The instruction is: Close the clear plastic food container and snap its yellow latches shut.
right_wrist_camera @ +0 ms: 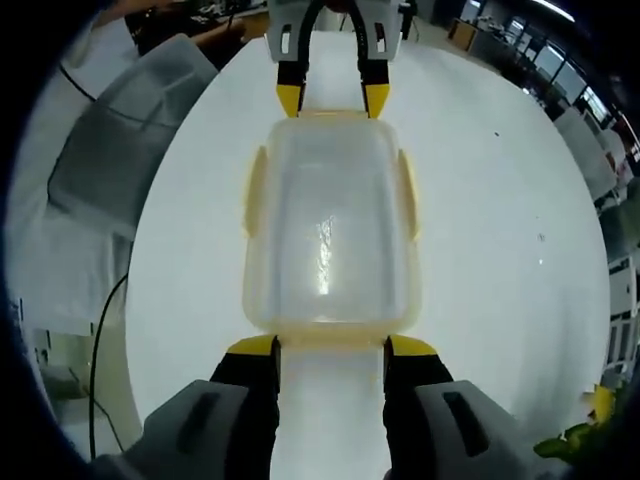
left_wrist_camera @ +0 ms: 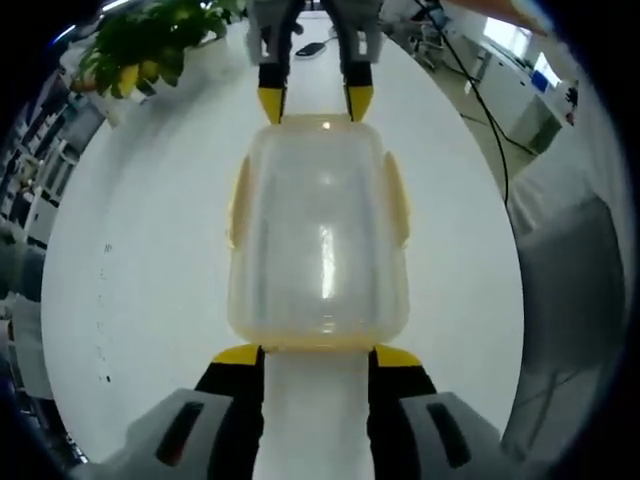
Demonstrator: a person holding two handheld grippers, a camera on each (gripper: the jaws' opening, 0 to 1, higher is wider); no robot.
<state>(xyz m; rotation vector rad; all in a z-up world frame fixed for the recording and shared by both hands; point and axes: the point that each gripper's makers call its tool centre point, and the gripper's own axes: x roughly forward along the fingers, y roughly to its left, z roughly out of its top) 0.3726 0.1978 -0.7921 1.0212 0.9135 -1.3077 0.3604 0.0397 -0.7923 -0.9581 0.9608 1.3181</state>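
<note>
My left gripper (left_wrist_camera: 315,356) with grey housings, black jaws, yellow tips, black slot in each housing, my right gripper (right_wrist_camera: 331,346) the same build, across from each, the other one's grey frame, yellow-tipped jaws

Left claw (left_wrist_camera: 316,356) and right claw (right_wrist_camera: 331,346), both agape.

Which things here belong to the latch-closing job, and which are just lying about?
Job: clear container with lid on, yellow latches, left gripper, right gripper, both at its short ends with jaws apart.

Lying about: potted plant, black cable, dark object on the table.
</note>
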